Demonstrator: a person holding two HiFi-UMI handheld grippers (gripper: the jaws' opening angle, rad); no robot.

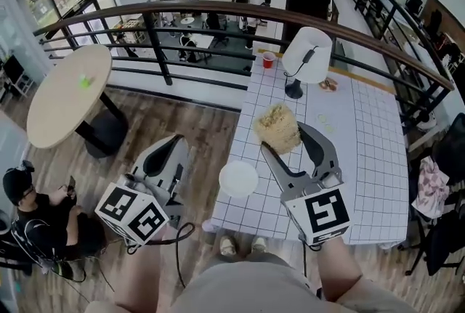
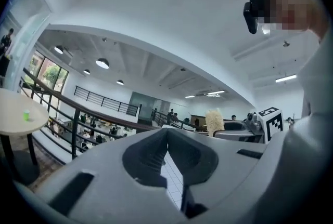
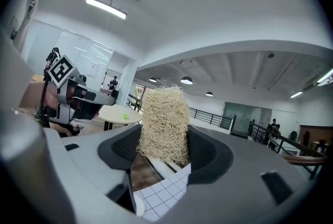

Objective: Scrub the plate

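A small white plate [image 1: 237,179] lies on the white gridded table [image 1: 356,152], close to its front left edge. My right gripper [image 1: 285,134] hovers above the table just right of and beyond the plate, shut on a straw-coloured fibrous scrubber [image 1: 277,127]. In the right gripper view the scrubber [image 3: 164,124] stands upright between the jaws. My left gripper [image 1: 168,156] is off the table's left side, over the wooden floor, with its jaws together and nothing between them [image 2: 167,132]. From the left gripper view the scrubber [image 2: 214,120] shows to the right.
A white desk lamp [image 1: 305,57], a red cup [image 1: 268,59] and small snacks [image 1: 328,84] sit at the table's far end. A dark railing [image 1: 218,10] runs behind. A round table [image 1: 69,90] and a seated person [image 1: 36,210] are on the left.
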